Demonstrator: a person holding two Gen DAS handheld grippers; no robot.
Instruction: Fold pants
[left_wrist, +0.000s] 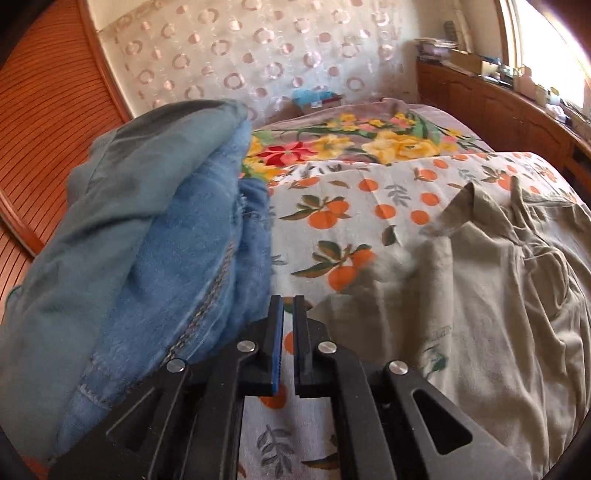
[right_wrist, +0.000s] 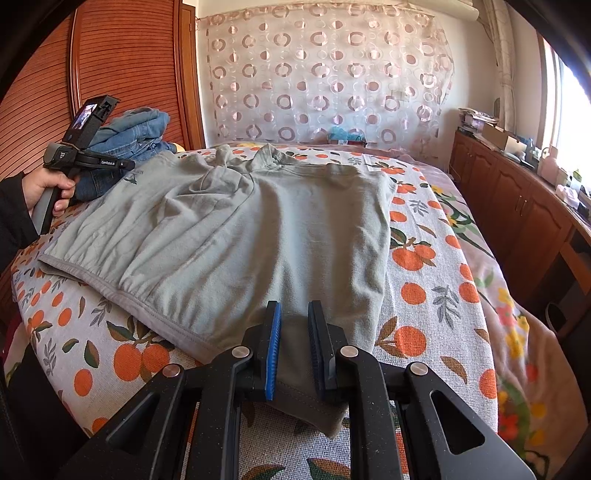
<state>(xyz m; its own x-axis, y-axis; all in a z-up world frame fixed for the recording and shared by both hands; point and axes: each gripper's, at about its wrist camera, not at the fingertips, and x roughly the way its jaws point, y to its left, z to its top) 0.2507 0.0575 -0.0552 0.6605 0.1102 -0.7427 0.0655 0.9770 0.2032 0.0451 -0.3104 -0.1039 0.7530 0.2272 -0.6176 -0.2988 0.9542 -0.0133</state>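
Observation:
A grey-green garment (right_wrist: 236, 229) lies spread flat on the bed, its stitched hem band toward the front left. My right gripper (right_wrist: 293, 310) is shut on a fold of its near edge, and the cloth runs between the blue pads. In the left wrist view the same garment (left_wrist: 480, 295) lies to the right. My left gripper (left_wrist: 288, 306) hovers shut over the bedsheet with nothing in it, just left of the garment's edge. In the right wrist view a hand (right_wrist: 44, 192) holds that left gripper (right_wrist: 127, 164) at the garment's far left corner.
A pile of folded blue jeans (left_wrist: 166, 240) sits at the bed's left side, against the wooden wardrobe (right_wrist: 125, 66). The orange-print sheet (right_wrist: 424, 295) covers the bed over a floral blanket (left_wrist: 351, 144). A cluttered wooden cabinet (right_wrist: 517, 199) lines the right wall under the window.

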